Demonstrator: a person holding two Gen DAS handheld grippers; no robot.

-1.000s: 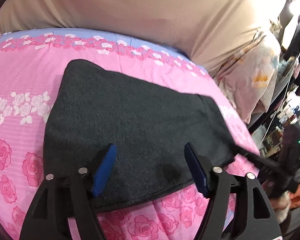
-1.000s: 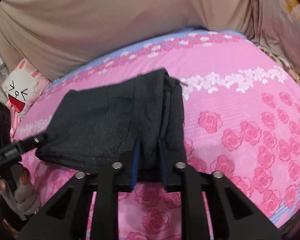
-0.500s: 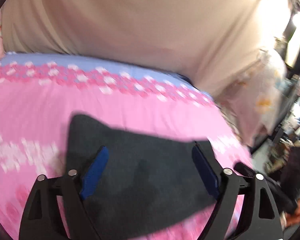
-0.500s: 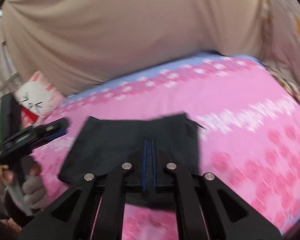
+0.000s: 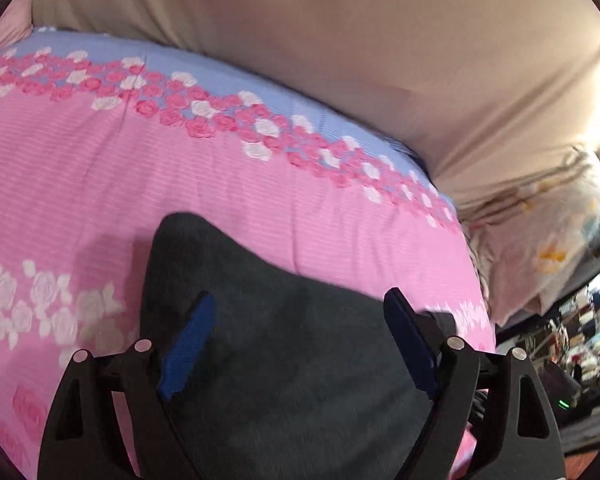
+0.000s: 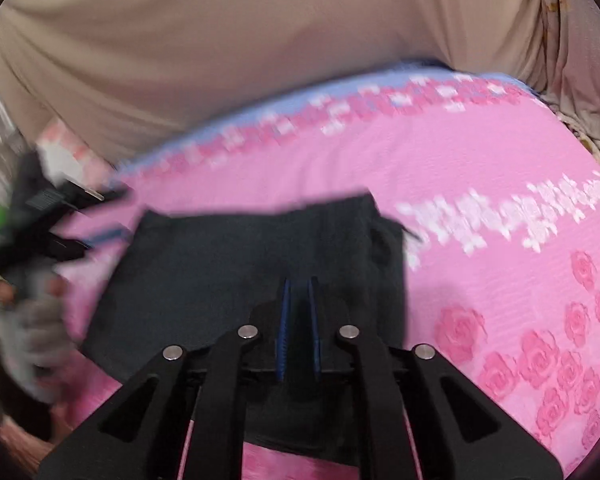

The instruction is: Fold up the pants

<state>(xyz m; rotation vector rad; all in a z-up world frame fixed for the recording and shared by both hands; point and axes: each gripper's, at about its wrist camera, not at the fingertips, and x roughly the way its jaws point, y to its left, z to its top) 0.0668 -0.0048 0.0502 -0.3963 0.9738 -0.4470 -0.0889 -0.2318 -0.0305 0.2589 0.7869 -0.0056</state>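
Left wrist view: the left gripper (image 5: 300, 328) stands spread wide above the pants (image 5: 284, 368), having just opened further, its blue pads (image 5: 188, 344) clear of the cloth and nothing pinched between them. The pants lie folded and dark on the pink rose-print bed (image 5: 260, 200); their near edge is cut off behind the gripper and the bottom of the frame. Beyond the pants a tan sheet (image 5: 340, 60) hangs at the far side of the bed. Right of the pants, past the bed's edge, the room is too blurred to make out.

In the right wrist view the right gripper (image 6: 298, 304) is pressed together, pads nearly touching over the pants (image 6: 220, 272); whether cloth is caught between them is hidden. Left of the pants, the other gripper (image 6: 56, 216) and a gloved hand (image 6: 32, 340) are smeared by motion blur.
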